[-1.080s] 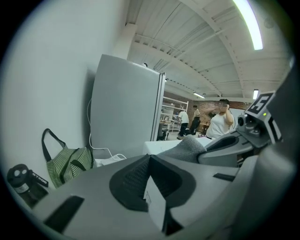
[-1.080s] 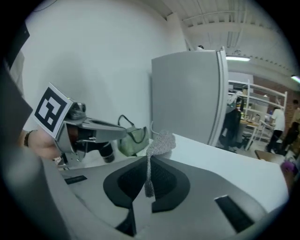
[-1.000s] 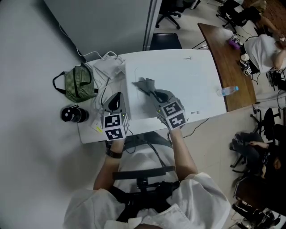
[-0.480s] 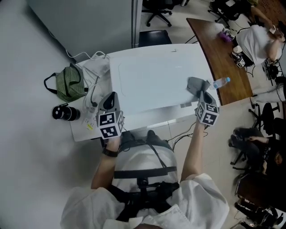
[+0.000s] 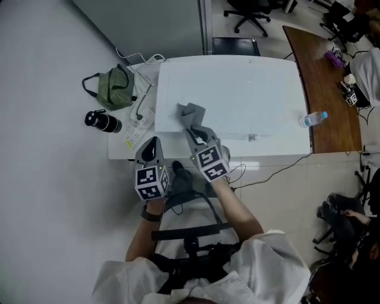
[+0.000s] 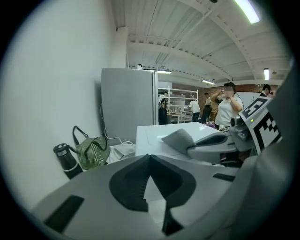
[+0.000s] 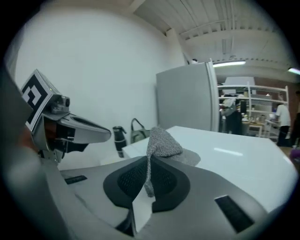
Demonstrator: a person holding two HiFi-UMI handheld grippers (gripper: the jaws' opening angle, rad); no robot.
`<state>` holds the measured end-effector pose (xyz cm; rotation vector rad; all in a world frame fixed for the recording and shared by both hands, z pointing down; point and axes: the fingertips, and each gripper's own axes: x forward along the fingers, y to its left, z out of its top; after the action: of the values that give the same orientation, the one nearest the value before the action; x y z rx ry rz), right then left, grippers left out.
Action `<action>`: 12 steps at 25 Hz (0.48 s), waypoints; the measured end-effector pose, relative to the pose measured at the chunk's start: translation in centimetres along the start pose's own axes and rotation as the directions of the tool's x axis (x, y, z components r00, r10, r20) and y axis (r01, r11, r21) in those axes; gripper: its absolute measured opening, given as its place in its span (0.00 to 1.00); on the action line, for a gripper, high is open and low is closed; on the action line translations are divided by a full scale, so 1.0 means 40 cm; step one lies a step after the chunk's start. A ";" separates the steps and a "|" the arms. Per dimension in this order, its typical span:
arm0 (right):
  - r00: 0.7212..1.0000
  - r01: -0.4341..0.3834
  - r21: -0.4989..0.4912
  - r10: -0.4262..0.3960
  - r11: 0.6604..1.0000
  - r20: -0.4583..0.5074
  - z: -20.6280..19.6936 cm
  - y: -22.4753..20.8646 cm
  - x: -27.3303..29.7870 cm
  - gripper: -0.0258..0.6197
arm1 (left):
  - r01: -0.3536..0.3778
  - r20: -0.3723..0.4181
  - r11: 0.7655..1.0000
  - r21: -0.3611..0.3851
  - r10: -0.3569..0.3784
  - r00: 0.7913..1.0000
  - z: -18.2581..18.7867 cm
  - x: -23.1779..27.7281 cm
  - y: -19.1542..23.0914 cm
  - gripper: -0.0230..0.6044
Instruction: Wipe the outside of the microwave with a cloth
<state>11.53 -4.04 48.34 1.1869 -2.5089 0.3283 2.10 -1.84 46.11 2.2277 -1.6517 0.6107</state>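
One edge of cloth (image 7: 160,140) pinched tight in right gripper (image 7: 148,161), jaws closed on it; rest bunched ahead of the tips, resting on top of microwave (image 5: 249,89) near its front-left corner. Lies straight forward of the claw, long axis from front edge toward back, roughly in line with the jaws. Judged mid-wipe on the top panel, with most of that panel off to the right and rear of the cloth; next sweep probably that way, cloth dragged flat under light pressure. Right hand plainly the working one.

Left gripper (image 6: 149,159) pressed together on nothing, hanging off the microwave's front-left corner, just beside the right one and over the front edge of table (image 5: 122,153); apart from the cloth.

Top smooth, white, bare but for the cloth; likely easy sliding, little to snag. Cables (image 5: 142,98) along the table's left strip. Striped green bag (image 5: 116,89) and black flask (image 5: 102,121) by its left edge against the wall; what carries them unclear. Brown desk (image 5: 323,77) well to the right, clear bottle (image 5: 313,119) on it; office chair (image 5: 252,9) behind
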 end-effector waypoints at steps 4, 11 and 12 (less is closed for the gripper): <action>0.974 -0.224 -0.025 0.225 0.974 0.041 0.031 0.227 0.052 0.10 | -0.031 -0.013 0.999 -0.009 0.031 0.999 -0.026 -0.065 0.041 0.09; 0.995 0.072 0.023 -0.073 0.997 0.066 -0.004 0.055 -0.061 0.10 | 0.157 -0.018 0.983 0.099 -0.156 0.988 -0.029 -0.069 0.012 0.09; 0.987 0.149 0.045 -0.151 0.988 0.062 -0.025 0.006 -0.103 0.10 | 0.181 -0.015 0.977 0.109 -0.180 0.983 -0.027 -0.069 0.011 0.09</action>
<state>13.98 -0.67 47.58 1.4148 -2.4591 0.3068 0.83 0.82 45.66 2.4183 -1.4235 0.6730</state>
